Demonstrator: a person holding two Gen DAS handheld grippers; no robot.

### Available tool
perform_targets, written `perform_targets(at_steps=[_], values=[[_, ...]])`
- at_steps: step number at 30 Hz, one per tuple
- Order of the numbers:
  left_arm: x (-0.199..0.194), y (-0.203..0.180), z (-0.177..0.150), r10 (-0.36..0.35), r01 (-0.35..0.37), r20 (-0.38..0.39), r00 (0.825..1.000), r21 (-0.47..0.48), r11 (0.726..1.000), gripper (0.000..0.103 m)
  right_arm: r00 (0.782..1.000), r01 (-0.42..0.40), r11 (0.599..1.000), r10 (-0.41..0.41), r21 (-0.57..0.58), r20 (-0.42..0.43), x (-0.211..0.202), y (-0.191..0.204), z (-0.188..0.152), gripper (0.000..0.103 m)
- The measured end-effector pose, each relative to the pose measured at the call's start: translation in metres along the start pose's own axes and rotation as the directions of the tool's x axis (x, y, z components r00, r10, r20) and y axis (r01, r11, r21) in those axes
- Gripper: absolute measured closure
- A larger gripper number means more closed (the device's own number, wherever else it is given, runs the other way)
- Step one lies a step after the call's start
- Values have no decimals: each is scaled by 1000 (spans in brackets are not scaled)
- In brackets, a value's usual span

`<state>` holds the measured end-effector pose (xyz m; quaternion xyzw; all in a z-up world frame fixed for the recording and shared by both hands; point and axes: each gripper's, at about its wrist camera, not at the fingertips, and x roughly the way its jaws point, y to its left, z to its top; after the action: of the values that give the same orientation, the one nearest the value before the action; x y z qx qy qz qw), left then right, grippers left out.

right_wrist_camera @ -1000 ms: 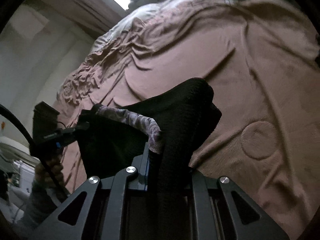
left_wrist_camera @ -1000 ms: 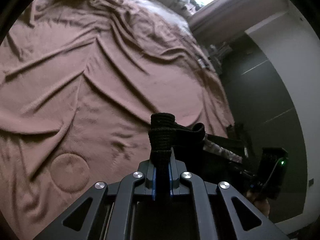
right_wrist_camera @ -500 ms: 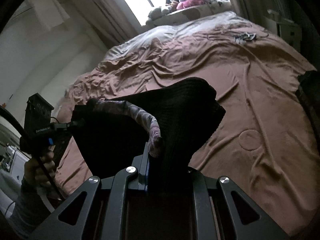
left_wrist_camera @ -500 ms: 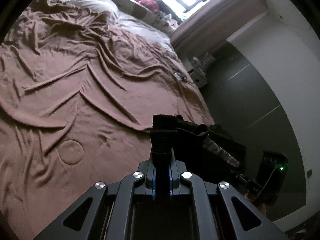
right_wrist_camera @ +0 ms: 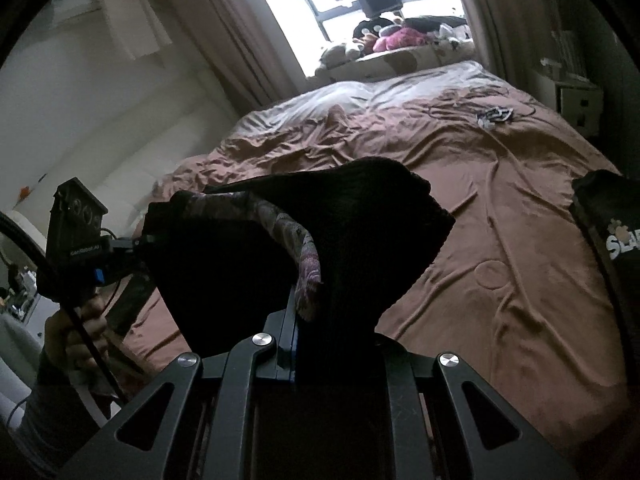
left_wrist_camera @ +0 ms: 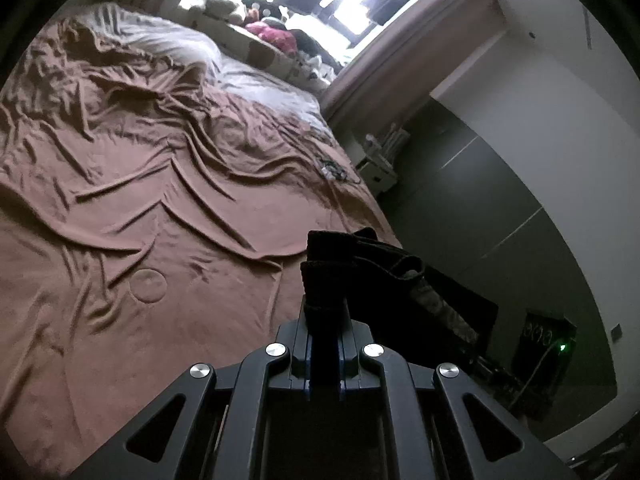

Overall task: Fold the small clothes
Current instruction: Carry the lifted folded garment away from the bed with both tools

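Observation:
A small black knit garment (right_wrist_camera: 360, 232) with a patterned inner band (right_wrist_camera: 304, 256) hangs in the air above the bed, stretched between both grippers. My left gripper (left_wrist_camera: 324, 312) is shut on one black ribbed corner (left_wrist_camera: 328, 268), which sticks up out of its jaws. The rest of the garment trails off to the right towards the other gripper body (left_wrist_camera: 548, 344). My right gripper (right_wrist_camera: 312, 316) is shut on the opposite edge, where black cloth bunches over its jaws. In the right wrist view the left gripper (right_wrist_camera: 136, 244) shows at the far left, held by a hand (right_wrist_camera: 76, 332).
The bed (right_wrist_camera: 520, 208) is covered by a wrinkled brown sheet (left_wrist_camera: 140, 208) with a round mark (left_wrist_camera: 148, 286). A small tangled item (right_wrist_camera: 494, 114) lies near its far side. Another dark garment with white print (right_wrist_camera: 616, 232) sits at the right edge. Stuffed toys (right_wrist_camera: 400, 36) line the window sill; a white nightstand (left_wrist_camera: 378, 168) stands beside the bed.
Both grippers have risen and pulled back from the bed with the black garment held between them. More of the bed, the window and the sill now show.

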<state>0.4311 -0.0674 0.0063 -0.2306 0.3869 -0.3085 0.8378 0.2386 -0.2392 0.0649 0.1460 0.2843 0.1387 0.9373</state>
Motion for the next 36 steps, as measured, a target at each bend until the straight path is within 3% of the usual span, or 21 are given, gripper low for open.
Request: perform_targets(at_steps=[13,20,27,36], values=[[-112,-57,-23,65,-68,142,988,17,998,95,994,-83,989,91,-119,65,-74,45,-11,92],[-179,-70,-36,101,-103,214,972,-1,995,95,983,-134,976,152,-170,100,-106,69,-15,92],[-240,-74,-41,96,-103,299,950,10,995,95,971,-182,958,211,-222,116,-113,88,-19,92],[-310,-54,-51,111,-118,383,917,-5,993,95,961,-214,936,253,-279,112,-90,108,-12,92]])
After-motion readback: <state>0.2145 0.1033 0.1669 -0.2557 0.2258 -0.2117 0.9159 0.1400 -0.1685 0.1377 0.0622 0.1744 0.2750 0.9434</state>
